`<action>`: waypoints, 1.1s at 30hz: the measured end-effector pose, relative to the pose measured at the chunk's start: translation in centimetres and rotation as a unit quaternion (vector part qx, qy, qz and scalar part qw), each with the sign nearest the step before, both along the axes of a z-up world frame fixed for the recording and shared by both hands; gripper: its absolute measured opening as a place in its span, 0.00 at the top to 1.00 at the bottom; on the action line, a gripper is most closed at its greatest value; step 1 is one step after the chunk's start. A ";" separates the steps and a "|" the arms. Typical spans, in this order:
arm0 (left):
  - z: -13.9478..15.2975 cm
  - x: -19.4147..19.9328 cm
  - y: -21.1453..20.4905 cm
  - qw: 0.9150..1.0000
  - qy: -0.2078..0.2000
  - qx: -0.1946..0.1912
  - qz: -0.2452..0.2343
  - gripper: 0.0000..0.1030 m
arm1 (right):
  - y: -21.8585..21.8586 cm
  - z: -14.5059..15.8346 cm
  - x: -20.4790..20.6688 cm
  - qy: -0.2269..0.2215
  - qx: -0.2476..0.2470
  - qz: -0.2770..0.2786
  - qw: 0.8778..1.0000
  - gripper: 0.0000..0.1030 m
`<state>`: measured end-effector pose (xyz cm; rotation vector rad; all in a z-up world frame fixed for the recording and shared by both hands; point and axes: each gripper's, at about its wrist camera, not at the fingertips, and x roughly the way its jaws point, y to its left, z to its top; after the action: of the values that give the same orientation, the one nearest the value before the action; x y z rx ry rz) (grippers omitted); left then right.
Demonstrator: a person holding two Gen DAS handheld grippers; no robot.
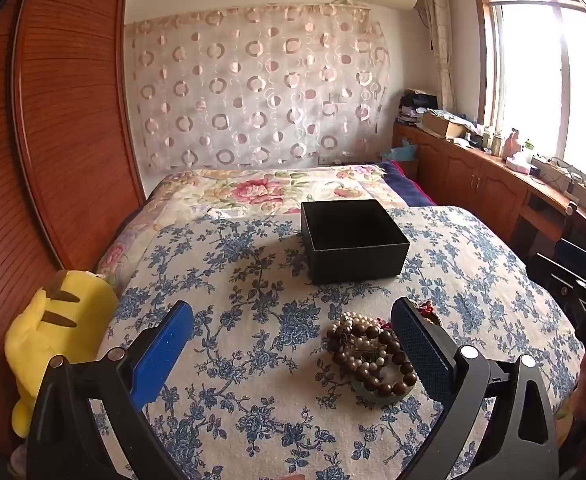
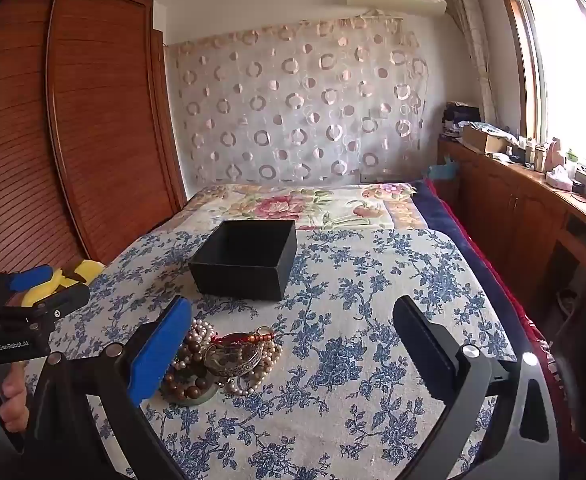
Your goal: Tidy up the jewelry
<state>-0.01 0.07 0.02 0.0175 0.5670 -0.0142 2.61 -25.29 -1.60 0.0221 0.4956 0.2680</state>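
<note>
A pile of jewelry [image 1: 373, 350] lies on the blue-flowered cloth: brown bead bracelets, pearl strands, a metal bangle and a red cord piece. It also shows in the right wrist view [image 2: 229, 356]. An open, empty black box [image 1: 353, 240] stands beyond it, also in the right wrist view [image 2: 247, 258]. My left gripper [image 1: 293, 316] is open and empty, with the pile just inside its right finger. My right gripper [image 2: 293, 316] is open and empty, with the pile beside its left finger. The left gripper [image 2: 33, 292] appears at the left of the right wrist view.
The blue-flowered cloth [image 1: 253, 380] covers the near end of a bed. A yellow plush toy [image 1: 53, 332] sits at the left by a wooden wardrobe [image 1: 53, 120]. A wooden cabinet [image 1: 493, 176] with clutter runs along the right under the window.
</note>
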 end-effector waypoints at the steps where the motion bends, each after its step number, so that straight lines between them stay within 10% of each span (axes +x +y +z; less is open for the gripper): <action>1: 0.0 0.0 0.0 1.000 0.001 0.000 0.000 0.07 | 0.0 -0.1 0.1 0.006 -0.003 0.002 1.000 0.01; 33: 0.8 -0.5 -0.3 1.000 -0.022 0.000 -0.008 0.07 | 0.2 -0.2 0.4 0.005 0.004 0.003 1.000 0.01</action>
<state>-0.51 -0.28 0.81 0.0222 0.5219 -0.0291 3.00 -25.12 -1.78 0.0291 0.5037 0.2768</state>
